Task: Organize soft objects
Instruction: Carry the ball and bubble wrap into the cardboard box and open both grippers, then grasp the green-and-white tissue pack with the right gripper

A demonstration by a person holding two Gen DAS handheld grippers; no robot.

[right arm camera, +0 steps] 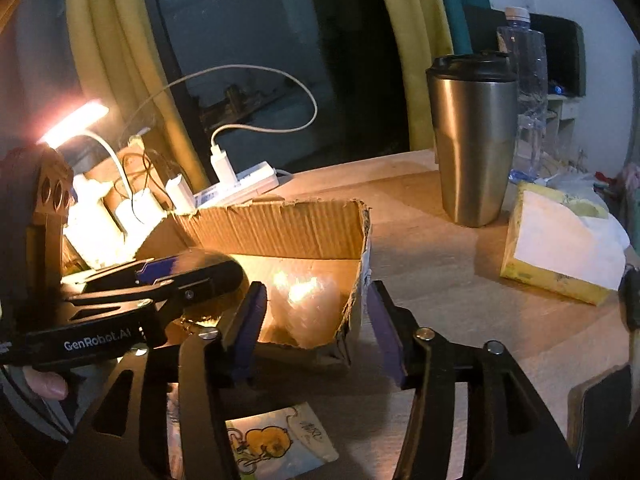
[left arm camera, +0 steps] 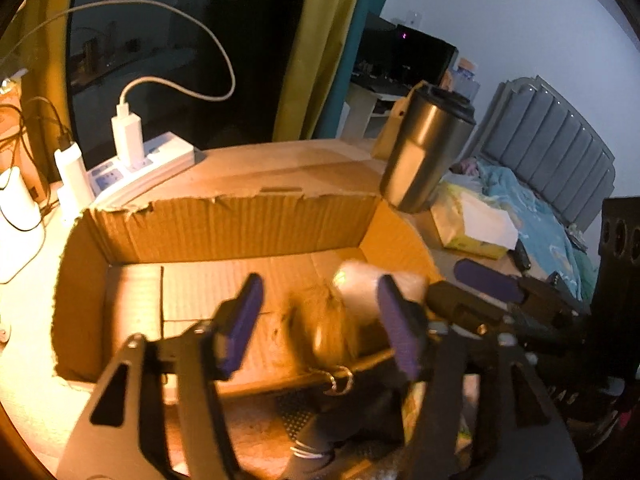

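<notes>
Bubble-wrap bundle (right arm camera: 308, 304) and brown fuzzy toy (left arm camera: 320, 332) are seen inside the cardboard box (left arm camera: 240, 224). Left gripper (left arm camera: 320, 320) and right gripper (right arm camera: 316, 332) are both held wide open, nothing gripped.

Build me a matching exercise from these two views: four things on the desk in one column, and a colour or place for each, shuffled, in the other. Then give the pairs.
Things:
1. travel mug
2. tissue pack
3. bubble-wrapped bundle
4. power strip

Descriptions:
A. inside the cardboard box
B. yellow, with white tissue showing
C. white, with chargers plugged in
D. steel body, black lid, standing upright

Pairs: 1-D, 2-B, 3-A, 4-C
</notes>
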